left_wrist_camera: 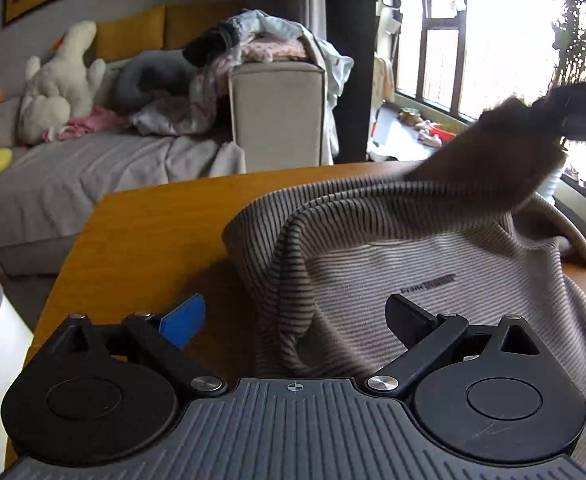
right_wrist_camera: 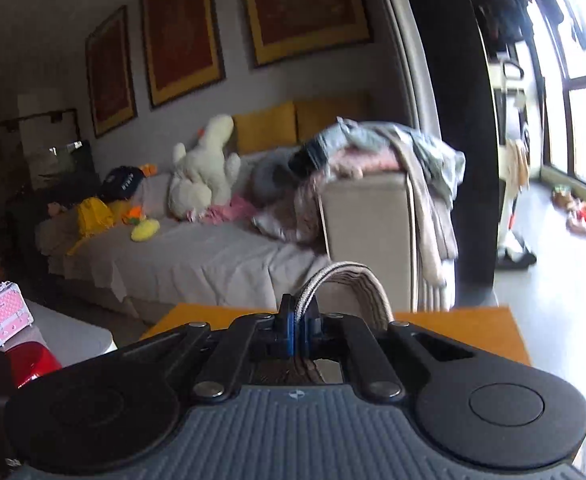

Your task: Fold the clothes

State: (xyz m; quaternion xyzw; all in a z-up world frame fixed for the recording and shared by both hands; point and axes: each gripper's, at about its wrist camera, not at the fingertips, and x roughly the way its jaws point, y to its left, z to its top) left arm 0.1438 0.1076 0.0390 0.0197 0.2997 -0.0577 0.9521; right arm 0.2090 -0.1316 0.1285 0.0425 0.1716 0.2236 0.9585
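A beige striped shirt (left_wrist_camera: 433, 264) lies inside out on the wooden table (left_wrist_camera: 141, 232), with a small printed label near its middle. My left gripper (left_wrist_camera: 293, 320) is open and empty, its fingers spread over the shirt's near left edge. My right gripper (right_wrist_camera: 297, 316) is shut on a fold of the striped shirt (right_wrist_camera: 349, 280) and holds it lifted above the table (right_wrist_camera: 473, 328). In the left wrist view the right gripper (left_wrist_camera: 565, 112) shows at the upper right, pulling a part of the shirt up and across.
A sofa bed (left_wrist_camera: 73, 176) with plush toys (left_wrist_camera: 61, 84) and a pile of clothes (left_wrist_camera: 253, 44) stands behind the table. A pink case (right_wrist_camera: 3, 312) and a red object (right_wrist_camera: 33, 364) sit on a white surface to the left. Windows are at the right.
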